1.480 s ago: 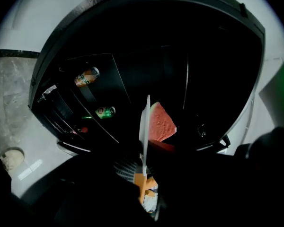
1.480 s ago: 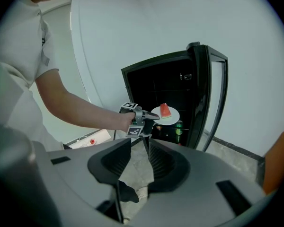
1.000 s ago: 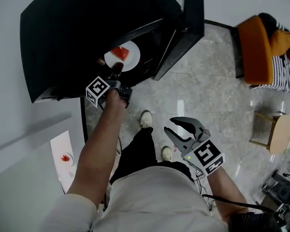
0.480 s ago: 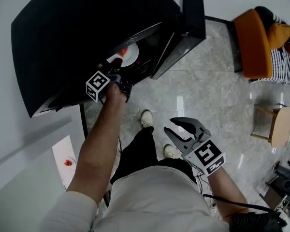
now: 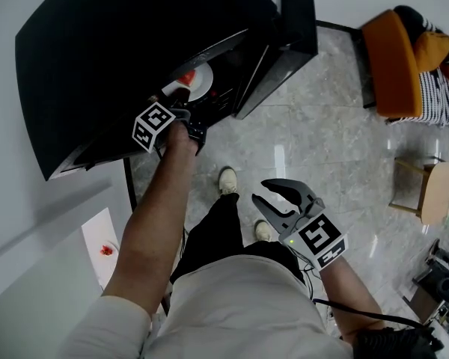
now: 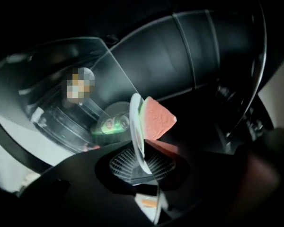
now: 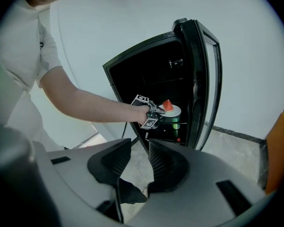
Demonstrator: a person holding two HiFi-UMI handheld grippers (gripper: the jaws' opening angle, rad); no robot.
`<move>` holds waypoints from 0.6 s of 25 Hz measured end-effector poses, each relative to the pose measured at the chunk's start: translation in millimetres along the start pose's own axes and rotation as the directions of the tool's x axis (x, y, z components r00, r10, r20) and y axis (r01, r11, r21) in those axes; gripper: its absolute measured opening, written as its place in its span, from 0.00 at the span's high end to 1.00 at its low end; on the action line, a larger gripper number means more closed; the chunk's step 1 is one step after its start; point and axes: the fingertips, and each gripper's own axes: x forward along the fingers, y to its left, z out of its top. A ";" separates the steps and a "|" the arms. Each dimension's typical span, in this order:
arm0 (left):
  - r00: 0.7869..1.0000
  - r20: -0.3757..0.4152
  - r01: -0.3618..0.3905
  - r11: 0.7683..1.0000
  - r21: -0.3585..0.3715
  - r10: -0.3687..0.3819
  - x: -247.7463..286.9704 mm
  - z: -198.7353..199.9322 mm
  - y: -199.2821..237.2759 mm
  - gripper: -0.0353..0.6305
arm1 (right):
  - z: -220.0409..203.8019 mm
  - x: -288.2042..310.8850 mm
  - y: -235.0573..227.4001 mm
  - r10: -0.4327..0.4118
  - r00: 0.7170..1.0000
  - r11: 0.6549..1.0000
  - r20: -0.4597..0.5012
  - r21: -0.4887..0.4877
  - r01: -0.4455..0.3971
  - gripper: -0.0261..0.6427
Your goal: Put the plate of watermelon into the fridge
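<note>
**Left tongs**: clenched on the near rim of the plate, with the rim seated between the ribbed pads. The jaws have just eased apart a little, but the pads look to be in contact with the rim.

**Load:** the watermelon wedge sits on the plate, close to the gripped edge.

**Position:** the plate is inside the open fridge, just past its front edge. The interior is too dark to tell whether it rests on a shelf.

**Clearances:**
- What appears to be a green can lies beyond the plate, near it.
- The edge of a clear panel runs down toward the plate's upper rim.
- The door stands wide to the plate's right, and the opening is unobstructed.

**Right tongs**: released, with nothing between the jaws. They are held over the floor, well apart from the fridge.

**Surroundings:** a chair stands beyond the door, well apart from it.
</note>
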 end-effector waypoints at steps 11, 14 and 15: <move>0.956 -0.016 -0.261 0.872 0.415 0.294 -1.3 3.4 5.1 0.76 | -1.9 -3.7 -2.3 0.007 1.000 1.000 -0.008 0.012 -0.007 0.77; 0.931 0.009 -0.325 0.821 0.469 0.364 -2.5 6.8 7.0 0.71 | -1.2 -4.1 -2.5 0.011 1.000 1.000 -0.006 0.016 -0.011 0.77; 0.923 0.018 -0.344 0.805 0.483 0.384 -2.9 7.6 7.7 0.70 | -1.0 -4.4 -2.4 0.011 1.000 1.000 -0.005 0.017 -0.011 0.77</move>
